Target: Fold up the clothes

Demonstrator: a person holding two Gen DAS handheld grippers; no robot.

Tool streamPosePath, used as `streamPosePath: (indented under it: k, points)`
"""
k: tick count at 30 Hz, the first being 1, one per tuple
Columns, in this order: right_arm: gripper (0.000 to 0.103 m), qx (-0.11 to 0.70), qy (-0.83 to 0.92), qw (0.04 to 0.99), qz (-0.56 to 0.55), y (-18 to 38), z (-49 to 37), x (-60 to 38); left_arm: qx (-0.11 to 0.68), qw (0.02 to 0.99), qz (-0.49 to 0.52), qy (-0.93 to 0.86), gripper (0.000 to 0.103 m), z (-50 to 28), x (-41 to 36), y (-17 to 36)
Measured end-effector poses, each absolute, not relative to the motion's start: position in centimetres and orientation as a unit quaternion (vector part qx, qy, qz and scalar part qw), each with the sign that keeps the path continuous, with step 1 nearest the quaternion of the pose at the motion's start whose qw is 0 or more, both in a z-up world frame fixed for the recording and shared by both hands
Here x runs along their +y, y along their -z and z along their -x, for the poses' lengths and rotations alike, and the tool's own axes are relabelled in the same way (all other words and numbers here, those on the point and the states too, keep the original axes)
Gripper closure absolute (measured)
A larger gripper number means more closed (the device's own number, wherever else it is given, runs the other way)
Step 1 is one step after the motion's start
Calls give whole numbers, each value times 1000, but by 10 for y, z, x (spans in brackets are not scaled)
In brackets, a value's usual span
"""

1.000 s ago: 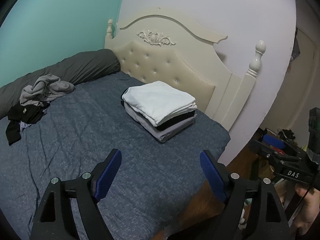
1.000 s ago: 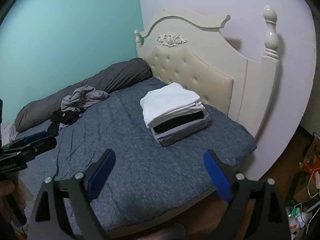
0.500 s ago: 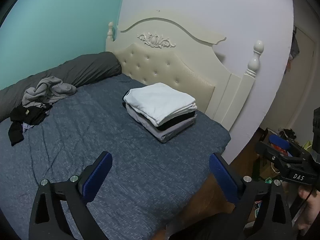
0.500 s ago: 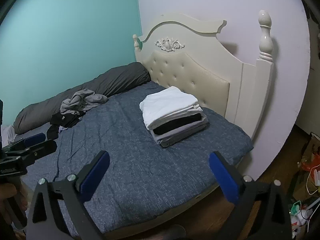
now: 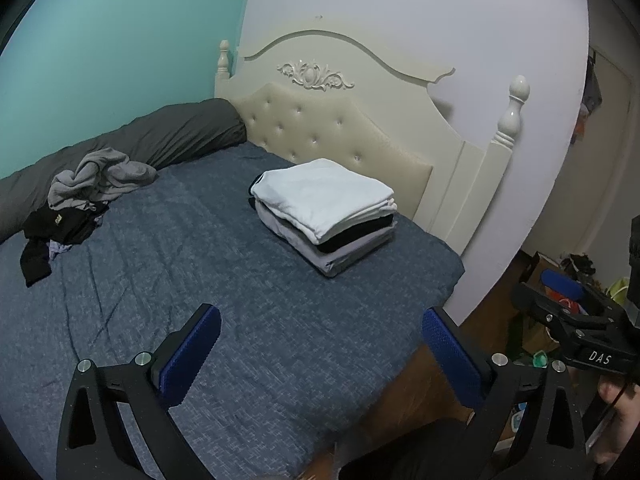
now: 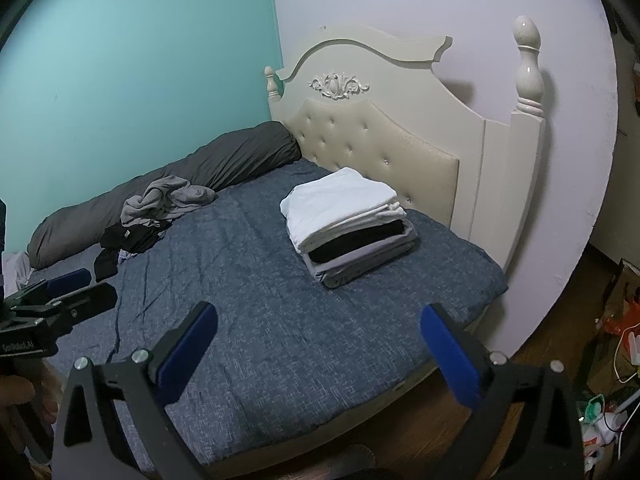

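Note:
A neat stack of folded clothes (image 5: 324,218) (image 6: 348,222), white on top, then black, then grey, rests on the blue bedspread (image 5: 224,280) (image 6: 260,308) near the headboard. An unfolded heap of grey and black clothes (image 5: 80,196) (image 6: 154,216) lies at the far left by the grey bolster. My left gripper (image 5: 320,334) hovers over the bed's near edge, wide open and empty. My right gripper (image 6: 318,332) is likewise open and empty, well short of the stack. Each gripper also shows at the edge of the other's view, the right gripper (image 5: 576,320) and the left gripper (image 6: 60,296).
A cream tufted headboard (image 5: 340,136) (image 6: 380,148) with posts stands behind the stack. A long grey bolster (image 5: 160,136) (image 6: 200,172) lines the teal wall. Wooden floor with clutter (image 6: 612,360) lies to the right of the bed. A hand (image 5: 620,408) holds the right gripper.
Both grippers' jaws have spread wider apart. Neither hand has shifted much and the clothes lie as before.

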State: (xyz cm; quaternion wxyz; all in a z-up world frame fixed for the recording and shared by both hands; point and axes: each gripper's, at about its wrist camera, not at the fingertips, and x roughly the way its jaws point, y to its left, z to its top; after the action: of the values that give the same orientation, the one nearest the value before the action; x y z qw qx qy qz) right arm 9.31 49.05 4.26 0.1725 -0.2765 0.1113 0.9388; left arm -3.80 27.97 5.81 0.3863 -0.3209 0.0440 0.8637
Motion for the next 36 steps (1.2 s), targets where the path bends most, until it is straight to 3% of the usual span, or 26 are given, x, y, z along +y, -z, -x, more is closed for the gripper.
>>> streamPosePath:
  k: [36]
  points:
    - [1, 109, -941, 172, 272, -36, -99, 480, 43, 404, 314, -858, 0, 24, 272, -55]
